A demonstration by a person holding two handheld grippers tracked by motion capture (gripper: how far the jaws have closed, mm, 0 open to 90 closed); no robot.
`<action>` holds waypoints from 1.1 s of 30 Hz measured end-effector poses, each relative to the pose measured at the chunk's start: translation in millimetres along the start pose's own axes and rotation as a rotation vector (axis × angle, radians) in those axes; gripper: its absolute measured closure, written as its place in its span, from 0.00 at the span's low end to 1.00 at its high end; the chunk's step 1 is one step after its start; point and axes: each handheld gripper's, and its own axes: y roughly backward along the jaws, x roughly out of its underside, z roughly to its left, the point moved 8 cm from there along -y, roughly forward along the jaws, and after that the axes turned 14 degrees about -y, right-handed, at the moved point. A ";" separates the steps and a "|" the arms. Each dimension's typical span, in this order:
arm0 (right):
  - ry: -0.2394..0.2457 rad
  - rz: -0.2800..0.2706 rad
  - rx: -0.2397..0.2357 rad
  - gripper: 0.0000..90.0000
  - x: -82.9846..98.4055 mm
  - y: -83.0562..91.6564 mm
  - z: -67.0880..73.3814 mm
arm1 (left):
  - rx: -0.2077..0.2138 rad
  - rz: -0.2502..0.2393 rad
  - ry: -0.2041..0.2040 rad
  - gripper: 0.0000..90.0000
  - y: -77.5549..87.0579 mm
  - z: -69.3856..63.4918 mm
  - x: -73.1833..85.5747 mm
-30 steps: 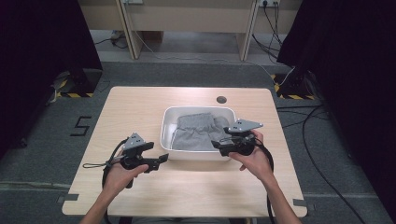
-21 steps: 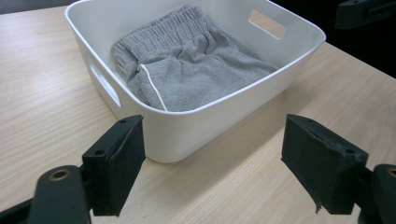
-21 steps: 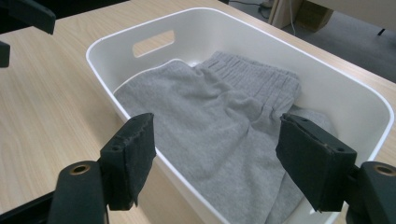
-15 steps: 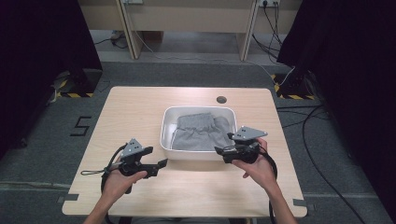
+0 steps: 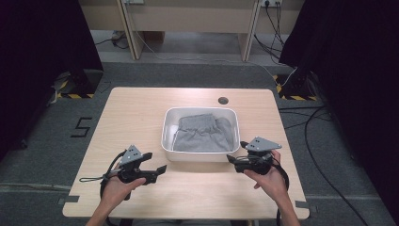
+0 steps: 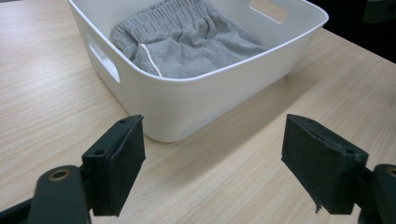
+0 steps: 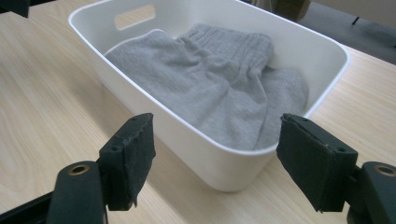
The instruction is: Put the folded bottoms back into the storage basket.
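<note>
Both grippers, left gripper (image 5: 157, 169) and right gripper (image 5: 234, 156), flank white basin (image 5: 200, 154) near side, fingers spread wide, empty. Grey sweatpants (image 5: 203, 134) inside. Likely approach step; next, reach in, pinch fabric.

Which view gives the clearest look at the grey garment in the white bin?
The right gripper view: the grey garment lies close, its ribbed waistband and folds plain inside the white bin. The left gripper view shows the garment partly cut off at the top. The high view shows it whole but small.
</note>
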 end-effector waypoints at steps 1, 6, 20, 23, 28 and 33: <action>0.000 0.000 0.000 0.32 0.0 0.0 0.0 | 0.000 0.000 0.003 0.23 -0.1 0.2 1.1; -0.030 0.000 0.017 0.32 11.9 3.2 -11.0 | -0.003 0.007 0.007 0.23 -0.5 0.4 8.3; -0.046 -0.002 0.036 0.26 36.9 7.9 -19.2 | -0.011 0.027 -0.003 0.22 -4.9 -0.9 31.0; -0.045 0.006 0.044 0.23 43.6 8.3 -19.3 | -0.006 0.036 -0.003 0.21 -6.7 -2.1 38.5; -0.052 0.014 0.042 0.21 54.6 6.4 -18.5 | -0.008 0.054 -0.010 0.19 -8.2 -3.7 48.7; -0.067 0.019 0.039 0.21 62.3 5.4 -18.0 | 0.000 0.068 -0.009 0.18 -9.1 -5.1 57.9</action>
